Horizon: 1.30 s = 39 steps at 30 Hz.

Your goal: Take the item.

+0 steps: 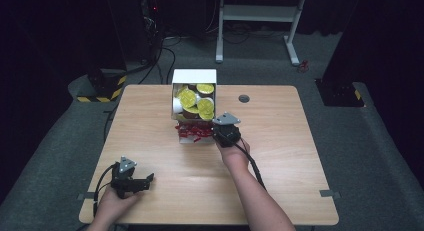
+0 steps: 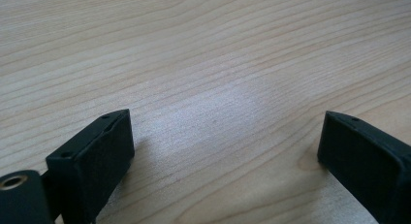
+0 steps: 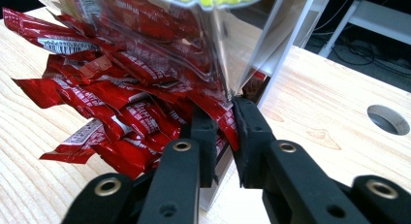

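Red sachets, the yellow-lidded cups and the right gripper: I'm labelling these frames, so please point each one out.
Red sachets [image 3: 116, 112]: right gripper view, middle of the spilled pile.
Yellow-lidded cups [image 1: 188, 97]: high view, lid of one cup.
Right gripper [image 3: 225, 120]: right gripper view, between the fingertips, closed on a red sachet.

A pale wooden table [image 1: 150, 136] with a round cable hole [image 1: 244, 98] stands on grey carpet [image 1: 370, 141], bright under the light while the room around it falls off into near black. Behind it a white metal frame [image 1: 260, 13] rests on two feet, with black cables [image 1: 165, 56] trailing over the floor. A stand base with yellow-black hazard stripes [image 1: 100, 88] sits at the far left, and a dark base [image 1: 340, 91] at the far right.
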{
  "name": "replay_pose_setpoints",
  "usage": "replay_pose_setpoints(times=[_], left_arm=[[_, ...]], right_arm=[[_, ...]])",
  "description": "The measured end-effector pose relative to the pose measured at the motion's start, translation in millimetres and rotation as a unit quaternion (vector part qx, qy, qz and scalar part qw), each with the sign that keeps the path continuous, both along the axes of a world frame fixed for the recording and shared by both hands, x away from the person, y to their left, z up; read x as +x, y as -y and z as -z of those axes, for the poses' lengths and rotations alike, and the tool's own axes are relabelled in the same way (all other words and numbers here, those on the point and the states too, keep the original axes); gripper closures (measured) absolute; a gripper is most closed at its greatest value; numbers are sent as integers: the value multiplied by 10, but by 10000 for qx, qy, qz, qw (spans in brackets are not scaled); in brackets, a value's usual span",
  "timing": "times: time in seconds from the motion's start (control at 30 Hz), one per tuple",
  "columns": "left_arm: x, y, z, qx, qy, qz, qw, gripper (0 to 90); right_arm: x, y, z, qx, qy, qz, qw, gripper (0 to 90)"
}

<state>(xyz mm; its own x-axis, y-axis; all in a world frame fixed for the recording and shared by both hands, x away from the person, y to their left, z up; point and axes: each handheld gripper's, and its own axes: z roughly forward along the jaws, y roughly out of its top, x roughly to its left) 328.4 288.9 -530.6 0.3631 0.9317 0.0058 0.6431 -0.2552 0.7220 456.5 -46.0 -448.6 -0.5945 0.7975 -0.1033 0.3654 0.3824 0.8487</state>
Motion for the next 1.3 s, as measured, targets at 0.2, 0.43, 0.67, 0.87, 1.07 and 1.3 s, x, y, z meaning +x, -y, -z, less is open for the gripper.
replay_pose_setpoints(times=[0.2,0.43,0.67,0.87,1.07,1.3], left_arm=[[0,0,0,1,0,1,10000,62],[0,0,0,0,0,1,10000,62],[-1,1,0,3,-1,-2,10000,62],[-1,2,1,-6,3,-8,10000,61],[-1,1,0,5,-3,-1,10000,62],[-1,1,0,1,0,-3,10000,62]], right_arm=[[-8,26,6,-46,-99,-43,9999,856],[-98,107,-12,102,-84,-93,9999,868],[-207,158,-36,154,-34,-125,9998,871],[-278,191,-63,217,-18,-165,9996,875],[-348,226,-86,239,38,-197,9995,875],[-448,274,-127,297,93,-215,9993,876]])
